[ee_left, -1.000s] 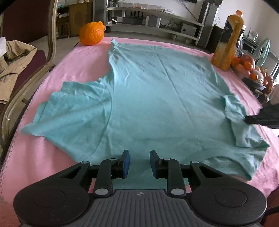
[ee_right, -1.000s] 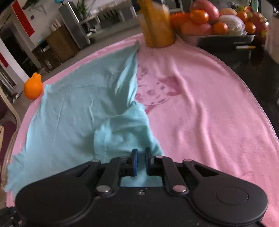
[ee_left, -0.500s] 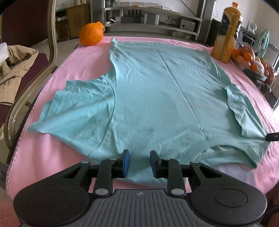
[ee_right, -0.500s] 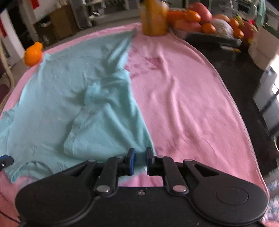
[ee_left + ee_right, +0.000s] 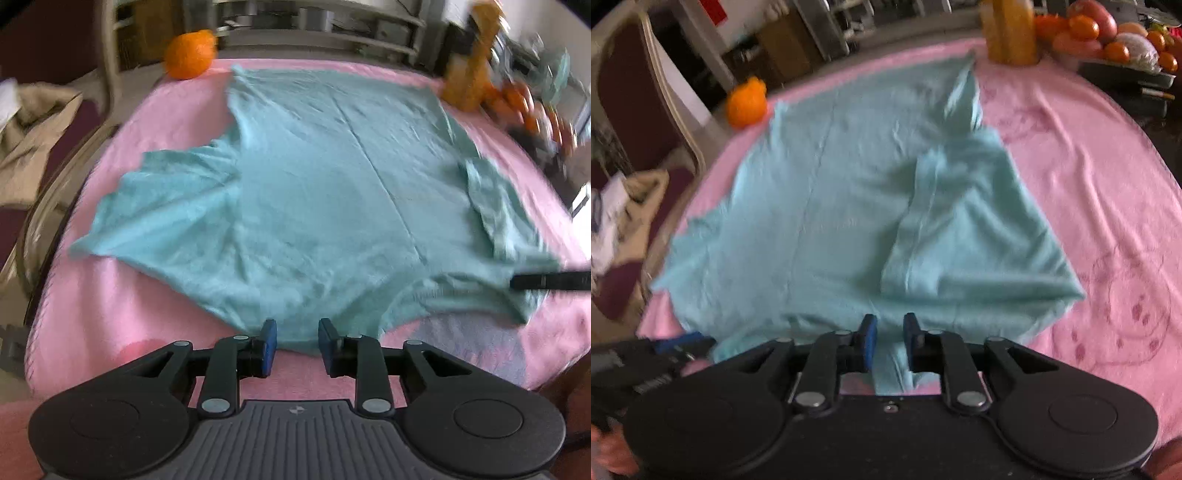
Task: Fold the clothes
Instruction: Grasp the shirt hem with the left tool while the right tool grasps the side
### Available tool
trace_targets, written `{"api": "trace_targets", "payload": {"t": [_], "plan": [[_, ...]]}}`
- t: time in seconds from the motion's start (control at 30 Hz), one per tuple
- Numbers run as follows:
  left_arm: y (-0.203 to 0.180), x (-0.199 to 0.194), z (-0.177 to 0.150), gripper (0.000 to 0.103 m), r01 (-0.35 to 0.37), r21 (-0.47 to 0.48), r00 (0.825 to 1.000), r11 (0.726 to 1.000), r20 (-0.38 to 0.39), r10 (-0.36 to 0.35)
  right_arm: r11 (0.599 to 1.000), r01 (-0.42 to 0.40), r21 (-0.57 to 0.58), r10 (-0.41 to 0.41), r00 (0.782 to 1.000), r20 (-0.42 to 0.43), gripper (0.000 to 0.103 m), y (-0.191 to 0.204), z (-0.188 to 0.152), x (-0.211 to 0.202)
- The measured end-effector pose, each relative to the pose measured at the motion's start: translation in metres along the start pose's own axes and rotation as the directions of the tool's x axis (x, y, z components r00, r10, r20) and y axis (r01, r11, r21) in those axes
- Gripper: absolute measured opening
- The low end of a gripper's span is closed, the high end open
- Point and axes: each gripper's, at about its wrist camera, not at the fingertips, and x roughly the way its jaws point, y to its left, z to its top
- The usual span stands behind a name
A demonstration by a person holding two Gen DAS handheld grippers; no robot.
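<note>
Around your work: an orange point(image 5: 189, 54) sits at the 11 o'clock corner of the pink blanket point(image 5: 110, 317) in your left view, just off the shirt's far hem, and a juice bottle point(image 5: 468, 70) stands at 1 o'clock, touching or nearly touching the hem's other corner. Past the bottle lies a tray of fruit point(image 5: 1108, 40) — blurred in the left view, sharper in the right. A chair point(image 5: 74, 147) with a tan garment point(image 5: 33, 129) on it stands off the blanket at 9 to 10 o'clock. Nothing lies on the shirt itself.

The teal shirt point(image 5: 314, 192) lies spread flat on the blanket, collar toward you, one sleeve out at 9 o'clock, the other folded inward at 3 o'clock.

Your left gripper point(image 5: 295, 341) hovers at the near shoulder edge, fingers narrowly parted with cloth showing in the gap; whether they touch it I cannot tell. Your right gripper point(image 5: 889, 341) has its fingers a little apart too, with shirt fabric running between them near the collar.

Compared with half a second ago, your right gripper has swung in from the sleeve tip toward the collar side — its gap is wider now. Your left gripper has kept its spacing and drawn slightly back.
</note>
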Motion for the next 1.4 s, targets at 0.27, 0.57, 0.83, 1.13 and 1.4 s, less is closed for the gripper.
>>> {"api": "trace_targets", "payload": {"t": [0.27,0.57,0.83,1.13,1.4], "plan": [[0.128,-0.038,0.016,0.032,0.066,-0.507,0.986,0.859,0.163,0.02,0.974,-0.213,0.084,0.19,0.957,0.219,0.042,0.019,0.031,-0.075],[0.171,0.002,0.021,0.037,0.091,-0.715,0.995,0.693,0.091,-0.037,0.936,-0.33,0.123,0.276,0.904,0.326,0.047,0.026,0.043,-0.088],[0.18,0.023,0.022,0.01,0.075,-0.772,0.996,0.631,0.086,-0.013,0.938,-0.328,0.107,0.28,0.905,0.321,0.047,0.017,0.037,-0.08],[0.109,-0.013,0.052,0.0,-0.125,-0.471,0.946,0.873,0.21,0.249,0.909,-0.365,0.202,0.285,0.896,0.34,0.048,-0.041,0.027,-0.067],[-0.039,0.009,0.028,0.0,-0.311,0.199,0.909,0.93,0.347,0.229,0.814,-0.442,0.376,0.319,0.882,0.347,0.048,-0.103,0.016,-0.042]]}}
